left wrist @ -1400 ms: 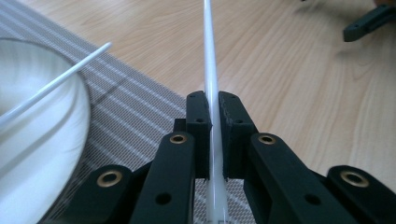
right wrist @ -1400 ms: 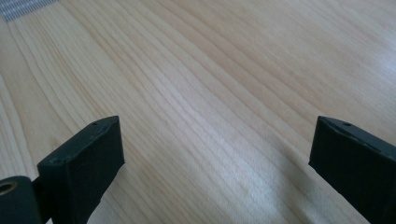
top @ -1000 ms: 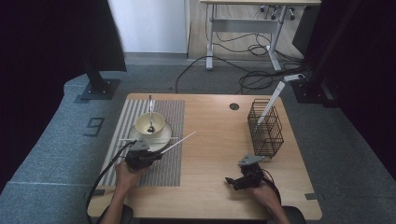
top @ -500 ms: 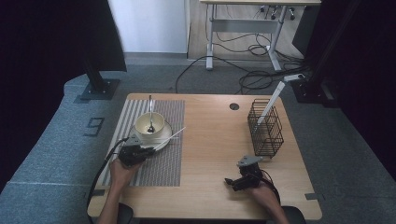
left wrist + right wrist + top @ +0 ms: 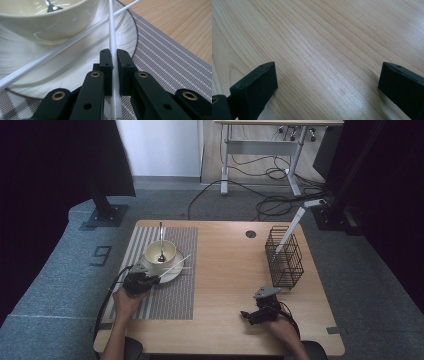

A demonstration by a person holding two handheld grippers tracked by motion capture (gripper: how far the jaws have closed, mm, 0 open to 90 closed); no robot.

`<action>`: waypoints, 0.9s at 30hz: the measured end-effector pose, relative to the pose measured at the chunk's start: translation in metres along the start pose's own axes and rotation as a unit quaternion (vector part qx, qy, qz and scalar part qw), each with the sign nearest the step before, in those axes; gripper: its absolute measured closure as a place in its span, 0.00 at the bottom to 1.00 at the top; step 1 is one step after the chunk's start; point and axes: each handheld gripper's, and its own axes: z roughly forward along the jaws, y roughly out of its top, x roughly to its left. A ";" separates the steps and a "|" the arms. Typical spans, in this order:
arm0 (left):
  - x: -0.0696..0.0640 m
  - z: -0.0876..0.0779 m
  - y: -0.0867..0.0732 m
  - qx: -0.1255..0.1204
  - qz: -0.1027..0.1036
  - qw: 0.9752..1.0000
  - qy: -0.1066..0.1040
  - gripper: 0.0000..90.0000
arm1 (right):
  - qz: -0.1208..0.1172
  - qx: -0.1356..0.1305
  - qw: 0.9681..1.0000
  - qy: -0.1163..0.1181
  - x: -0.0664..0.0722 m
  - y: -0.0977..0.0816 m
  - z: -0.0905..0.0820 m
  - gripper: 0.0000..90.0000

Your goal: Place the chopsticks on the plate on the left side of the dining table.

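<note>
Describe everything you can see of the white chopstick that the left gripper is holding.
The held chopstick is a thin, straight, glossy white stick, plastic by its look. The left gripper is shut on it, the black pads pressing both sides. It points forward over the white plate, passing beside the cream bowl. It crosses a second white chopstick that lies slanted on the plate; whether the two touch I cannot tell. Its far tip runs out of the left gripper view.

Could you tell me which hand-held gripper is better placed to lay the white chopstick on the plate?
Left: the left hand-held gripper already clamps the chopstick over the plate; the right hand-held gripper sits open on bare table.
</note>
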 end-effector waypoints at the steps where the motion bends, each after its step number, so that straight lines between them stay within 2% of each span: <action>1: 0.001 0.000 0.000 0.001 0.000 1.000 0.000 0.93 | 0.000 0.000 1.000 0.000 0.000 0.000 0.000 0.01; 11: 0.008 -0.002 -0.005 -0.001 -0.015 1.000 0.002 0.93 | -0.002 0.001 1.000 0.001 0.000 0.000 0.000 0.01; 22: 0.011 0.000 -0.005 0.001 -0.025 1.000 -0.002 0.92 | -0.003 0.003 1.000 0.002 0.000 0.000 0.001 0.00; 27: 0.012 0.001 -0.007 -0.004 -0.035 0.999 0.000 0.88 | -0.003 0.003 1.000 0.002 0.001 0.001 0.001 0.00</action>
